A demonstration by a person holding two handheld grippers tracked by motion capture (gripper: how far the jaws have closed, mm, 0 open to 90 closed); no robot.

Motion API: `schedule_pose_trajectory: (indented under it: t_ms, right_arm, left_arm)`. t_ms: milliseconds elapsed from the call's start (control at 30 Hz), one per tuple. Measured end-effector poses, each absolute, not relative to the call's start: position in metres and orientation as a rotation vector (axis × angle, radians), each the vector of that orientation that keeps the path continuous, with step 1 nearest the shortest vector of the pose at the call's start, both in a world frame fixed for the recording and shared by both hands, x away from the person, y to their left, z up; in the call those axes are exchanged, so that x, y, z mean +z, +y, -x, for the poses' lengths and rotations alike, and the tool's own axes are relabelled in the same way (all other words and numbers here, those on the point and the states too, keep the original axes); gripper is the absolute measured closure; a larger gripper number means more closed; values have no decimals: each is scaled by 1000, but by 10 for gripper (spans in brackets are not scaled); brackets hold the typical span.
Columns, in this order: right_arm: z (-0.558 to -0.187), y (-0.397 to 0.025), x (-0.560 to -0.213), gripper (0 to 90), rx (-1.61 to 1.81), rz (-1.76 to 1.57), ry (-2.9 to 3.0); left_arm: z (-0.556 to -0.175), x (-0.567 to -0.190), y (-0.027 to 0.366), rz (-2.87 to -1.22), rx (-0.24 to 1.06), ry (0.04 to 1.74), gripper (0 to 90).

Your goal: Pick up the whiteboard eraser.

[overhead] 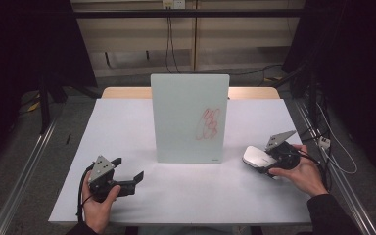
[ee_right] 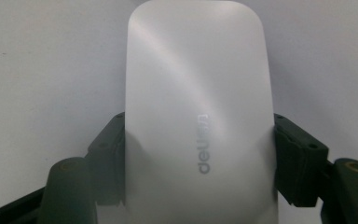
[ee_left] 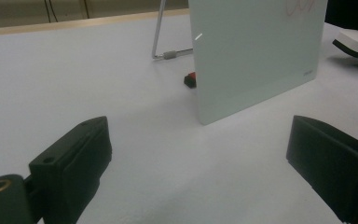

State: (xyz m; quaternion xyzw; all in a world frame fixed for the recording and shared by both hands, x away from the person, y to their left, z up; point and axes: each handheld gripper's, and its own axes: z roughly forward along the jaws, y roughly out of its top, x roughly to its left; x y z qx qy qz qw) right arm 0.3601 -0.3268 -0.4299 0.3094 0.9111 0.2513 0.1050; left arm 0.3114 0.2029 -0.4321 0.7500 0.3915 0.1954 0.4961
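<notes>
White plastic gleams between the jaws of the right gripper (ee_right: 200,154): a board eraser (ee_right: 199,112) with a silvery-white top and dark underside, clamped at both long sides and held just right of the whiteboard's (overhead: 183,115) lower right corner, at or just above the table (overhead: 127,127). The grip looks square and firm. To do this step well, the person likely needs to lift the eraser, turn its dark face toward the board and bring it flat against the red scribble (overhead: 208,124) on the board's right half, pressing gently so the upright panel does not tip back.

Left of the whiteboard and nearer the person, the left gripper (overhead: 129,169) rests low by the table with its jaws spread wide and nothing between them; it could steady the board's edge during wiping. Behind the whiteboard, the left gripper view shows a wire stand (ee_left: 161,35) propping it, with a small red and black object (ee_left: 190,79) at its foot, possibly a marker cap. Nothing lies between eraser and scribble.
</notes>
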Motion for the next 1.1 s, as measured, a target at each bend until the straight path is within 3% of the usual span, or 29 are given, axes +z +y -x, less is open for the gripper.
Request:
schedule_pose_trajectory:
  t_ms: [1100]
  right_arm:
    - [-336,-308,-410,313,994,-973,2450]
  left_arm:
    - [-314,-433,204,-1813,463,951,63]
